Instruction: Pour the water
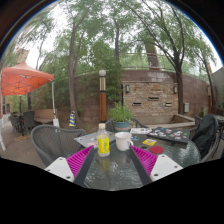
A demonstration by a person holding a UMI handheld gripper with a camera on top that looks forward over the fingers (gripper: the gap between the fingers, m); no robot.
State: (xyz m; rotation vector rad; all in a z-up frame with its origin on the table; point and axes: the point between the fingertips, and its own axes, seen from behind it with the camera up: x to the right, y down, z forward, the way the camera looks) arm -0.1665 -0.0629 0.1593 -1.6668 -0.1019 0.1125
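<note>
A clear bottle with yellow liquid and a pale cap (103, 143) stands upright on the glass table (112, 172), just ahead of my fingers and a little left of centre. A white cup (123, 141) stands beside it on the right, close but apart. My gripper (112, 160) is open, its magenta pads (80, 160) spread wide at either side with only bare glass between them. Both objects lie beyond the fingertips, untouched.
The far right of the table holds a tray with small coloured items (160, 134). A potted plant (121, 118) sits behind the cup. Metal mesh chairs (50, 142) stand left and right (208, 135). Behind are a brick wall, trees and an orange umbrella (22, 80).
</note>
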